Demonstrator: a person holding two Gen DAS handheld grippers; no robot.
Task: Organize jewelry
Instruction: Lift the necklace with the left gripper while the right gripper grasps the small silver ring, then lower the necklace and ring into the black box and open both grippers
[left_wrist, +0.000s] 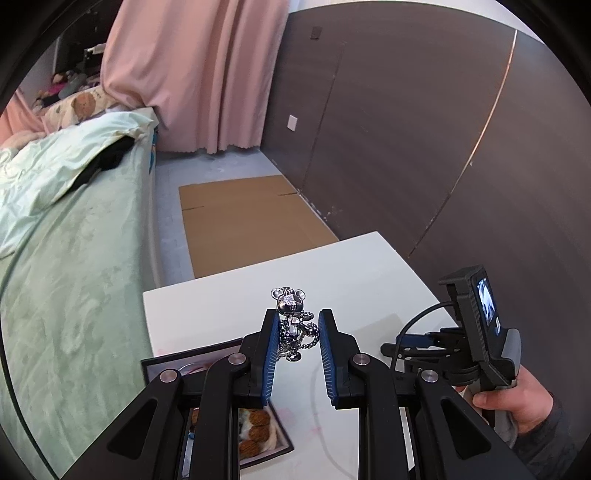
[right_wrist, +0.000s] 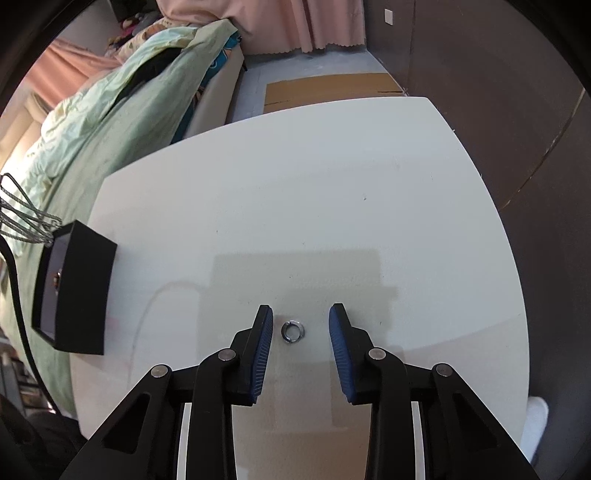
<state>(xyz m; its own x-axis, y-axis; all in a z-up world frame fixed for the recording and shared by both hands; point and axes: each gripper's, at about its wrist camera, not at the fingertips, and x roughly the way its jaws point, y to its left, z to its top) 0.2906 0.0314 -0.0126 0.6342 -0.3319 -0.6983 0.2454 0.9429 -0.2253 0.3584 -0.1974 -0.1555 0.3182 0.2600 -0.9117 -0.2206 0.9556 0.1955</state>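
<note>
In the left wrist view a silver bear pendant (left_wrist: 291, 321) with a bead chain sits between the blue pads of my left gripper (left_wrist: 296, 325); the jaws stand apart around it, above a black jewelry box (left_wrist: 207, 360) on the white table (left_wrist: 354, 266). The chain (right_wrist: 26, 218) also hangs above the box (right_wrist: 79, 288) in the right wrist view. My right gripper (right_wrist: 301, 321) is open, its pads on either side of a small silver ring (right_wrist: 293, 331) lying on the table (right_wrist: 295, 184). The right gripper also shows at the right of the left wrist view (left_wrist: 417, 341).
A bed with a green quilt (left_wrist: 66, 229) runs along the table's left side. Flattened cardboard (left_wrist: 243, 218) lies on the floor beyond the table. A dark wall (left_wrist: 424, 129) and pink curtain (left_wrist: 192, 74) stand behind.
</note>
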